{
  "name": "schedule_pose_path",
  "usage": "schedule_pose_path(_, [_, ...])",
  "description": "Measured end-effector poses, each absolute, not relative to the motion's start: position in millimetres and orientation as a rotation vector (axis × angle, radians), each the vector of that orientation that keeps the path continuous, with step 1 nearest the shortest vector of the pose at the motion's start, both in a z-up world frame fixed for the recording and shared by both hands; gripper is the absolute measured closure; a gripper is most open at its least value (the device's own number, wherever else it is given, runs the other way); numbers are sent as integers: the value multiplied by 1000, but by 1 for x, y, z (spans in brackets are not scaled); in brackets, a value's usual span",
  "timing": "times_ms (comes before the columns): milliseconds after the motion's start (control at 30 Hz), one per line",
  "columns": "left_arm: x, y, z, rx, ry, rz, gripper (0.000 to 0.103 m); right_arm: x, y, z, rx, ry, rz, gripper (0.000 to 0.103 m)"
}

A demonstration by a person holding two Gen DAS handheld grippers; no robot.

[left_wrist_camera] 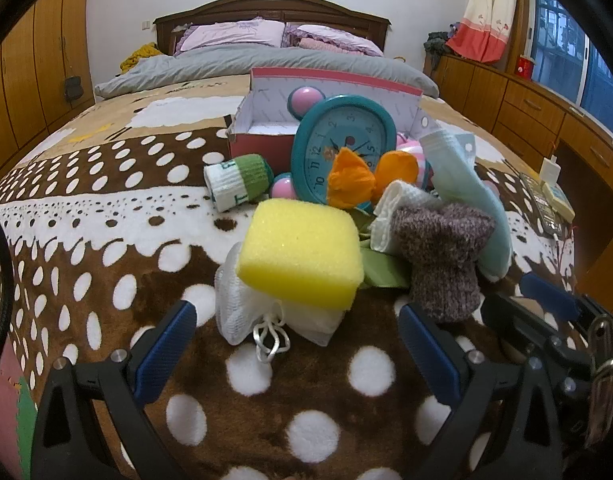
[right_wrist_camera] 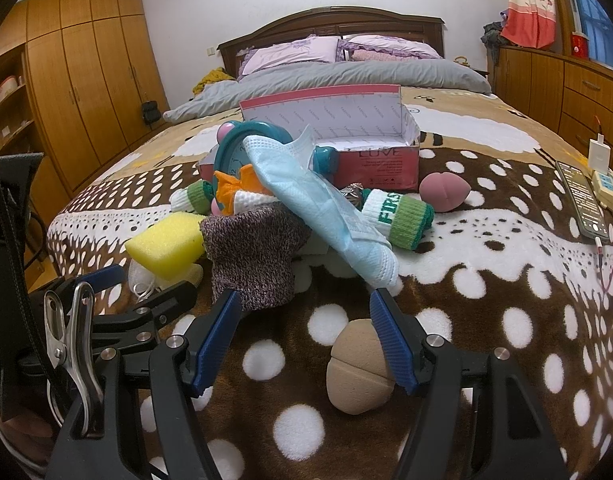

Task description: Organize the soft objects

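Polka-dot blanket (left_wrist_camera: 106,264) on the bed, carrying near its foot edge an open pink shoebox (right_wrist_camera: 386,164); before it a heap: teal alarm clock (left_wrist_camera: 346,140), pale-blue cloth (right_wrist_camera: 326,204), purple knit sock (right_wrist_camera: 254,256), yellow sponge (left_wrist_camera: 302,256). Left gripper (left_wrist_camera: 296,340) and right gripper (right_wrist_camera: 306,336): both spread, grasping nothing; tan sponge egg (right_wrist_camera: 358,372) touches the right's finger.

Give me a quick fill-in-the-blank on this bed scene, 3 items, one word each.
1. The sponge nearest the left claw is coloured ____.
2. The open box behind the pile has the word ____ printed on its pink side.
3. The tan egg-shaped sponge lies on the blanket beside the right claw's ____ finger.

Missing words: yellow; LOVE; right
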State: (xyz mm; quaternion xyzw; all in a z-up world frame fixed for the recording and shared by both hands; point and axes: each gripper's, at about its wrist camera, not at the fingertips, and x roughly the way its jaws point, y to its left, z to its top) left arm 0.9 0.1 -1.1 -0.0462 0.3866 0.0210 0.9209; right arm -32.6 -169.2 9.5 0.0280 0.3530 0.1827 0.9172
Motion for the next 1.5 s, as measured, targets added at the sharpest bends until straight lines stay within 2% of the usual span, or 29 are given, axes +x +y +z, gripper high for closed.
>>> schedule_pose_path(1400, [3,12,2,6,767,-44,1,-33,-186,18,31,740,429,34])
schedule_pose_path(1500, [4,12,3,-2,760,-62,6,-35,-188,22,17,730,437,34])
